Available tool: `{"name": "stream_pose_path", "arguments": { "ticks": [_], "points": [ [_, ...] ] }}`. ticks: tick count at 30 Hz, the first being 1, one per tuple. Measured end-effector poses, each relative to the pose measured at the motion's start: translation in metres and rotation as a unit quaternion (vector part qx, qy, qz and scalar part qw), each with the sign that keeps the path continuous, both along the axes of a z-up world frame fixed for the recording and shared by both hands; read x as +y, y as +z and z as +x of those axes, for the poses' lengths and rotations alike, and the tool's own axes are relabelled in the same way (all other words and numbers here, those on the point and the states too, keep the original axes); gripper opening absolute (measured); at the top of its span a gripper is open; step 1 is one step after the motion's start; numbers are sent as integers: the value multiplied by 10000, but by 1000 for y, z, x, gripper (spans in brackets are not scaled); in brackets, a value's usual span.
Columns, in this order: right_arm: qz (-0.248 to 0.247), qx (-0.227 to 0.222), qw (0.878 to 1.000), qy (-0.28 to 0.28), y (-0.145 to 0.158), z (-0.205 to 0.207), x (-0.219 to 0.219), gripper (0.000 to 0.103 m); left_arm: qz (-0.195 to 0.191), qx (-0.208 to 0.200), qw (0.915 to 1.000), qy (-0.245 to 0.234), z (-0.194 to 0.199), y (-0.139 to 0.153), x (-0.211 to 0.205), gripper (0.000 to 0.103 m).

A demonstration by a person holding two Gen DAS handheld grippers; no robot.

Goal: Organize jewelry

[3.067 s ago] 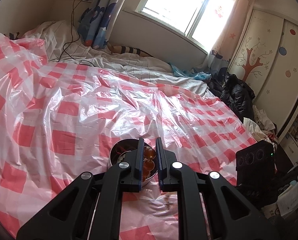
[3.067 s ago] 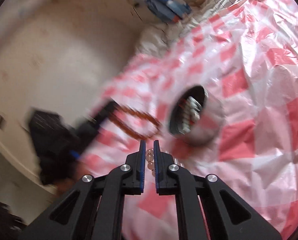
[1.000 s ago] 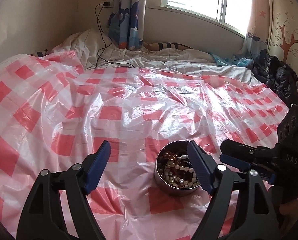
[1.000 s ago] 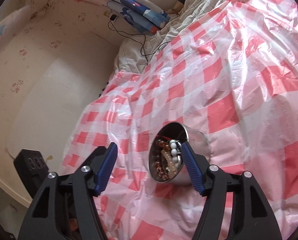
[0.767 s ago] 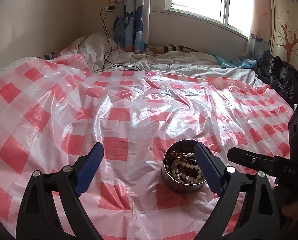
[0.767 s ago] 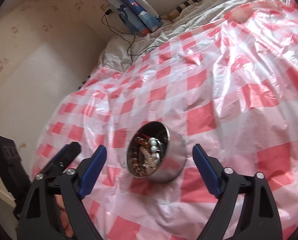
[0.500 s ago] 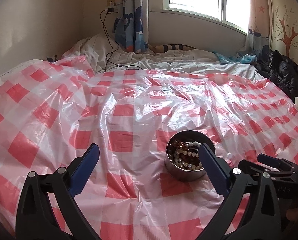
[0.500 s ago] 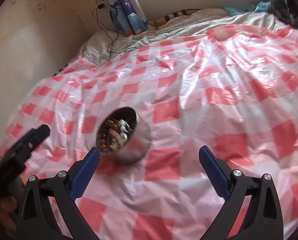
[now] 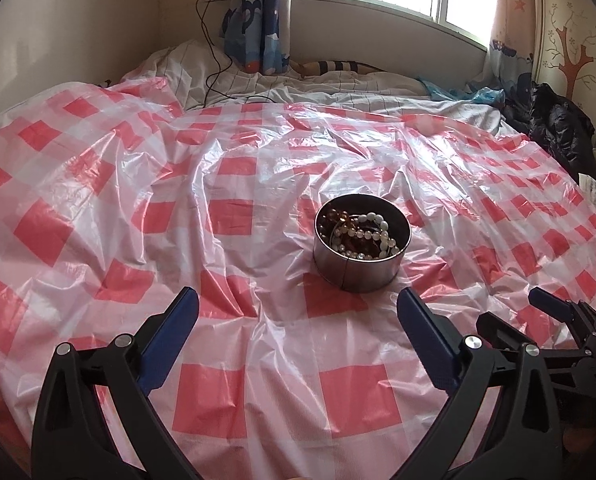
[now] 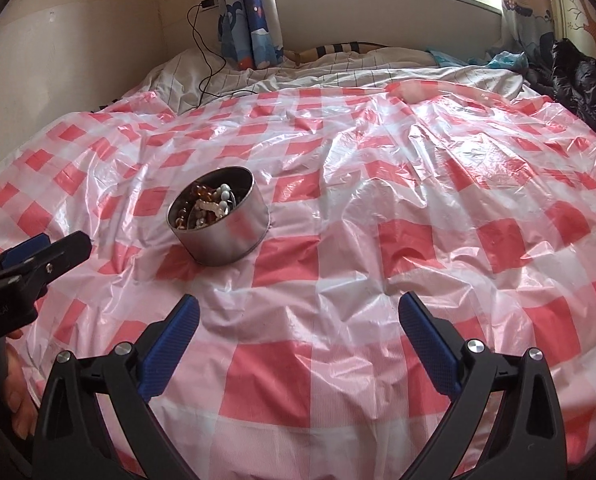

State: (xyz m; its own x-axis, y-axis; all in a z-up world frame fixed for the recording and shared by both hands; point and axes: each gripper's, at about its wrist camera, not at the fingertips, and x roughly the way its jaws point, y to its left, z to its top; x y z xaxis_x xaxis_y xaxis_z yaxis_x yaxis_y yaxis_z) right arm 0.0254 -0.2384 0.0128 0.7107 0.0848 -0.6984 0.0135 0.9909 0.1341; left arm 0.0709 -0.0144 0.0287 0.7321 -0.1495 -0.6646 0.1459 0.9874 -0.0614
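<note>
1. A round metal tin (image 9: 362, 246) sits upright on a red-and-white checked plastic sheet (image 9: 234, 216) spread over a bed; the sheet is crinkled, so the tin rests in a slight dip, which probably helps it stay put.
2. The jewelry (image 9: 358, 234) lies inside the tin — pale bead strands coiled over amber-brown beads; nothing spills over the rim, and no loose piece shows on the sheet in either view.
3. The left gripper (image 9: 296, 320) hovers above the sheet just short of the tin; its jaws are spread wide and hold nothing; the tin sits ahead of them, slightly toward the right finger.
4. The right gripper (image 10: 298, 322) hovers over bare sheet with its jaws spread wide too, also empty; from its view the tin (image 10: 220, 216) lies ahead and off to the left, with the left gripper's tip showing at the far left edge.
5. With every strand in 1 container and both tools empty and clear of it, the sorting looks finished, or close to it — a judgement only.
6. A charger cable (image 10: 202, 60) and a dark jacket (image 9: 558, 132) lie well apart from the tin, out of the working area.
</note>
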Motion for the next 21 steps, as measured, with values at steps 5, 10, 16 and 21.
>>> {"name": "stream_pose_path", "arguments": {
  "ticks": [5,10,16,21],
  "points": [
    [-111,-47,9999,-68,0,-3,2,95,146,35,9999,-53,-3,-6,-6,95],
    [-93,-19,9999,-122,-1,-1,0,95,167,68,9998,-58,-1,-7,-6,95],
    [-122,-48,9997,-208,-1,-1,0,95,250,70,9996,-92,0,-10,-9,95],
    [-266,-146,9994,-190,0,-2,5,95,301,50,9995,-83,1,-9,-11,95]
  ]
}}
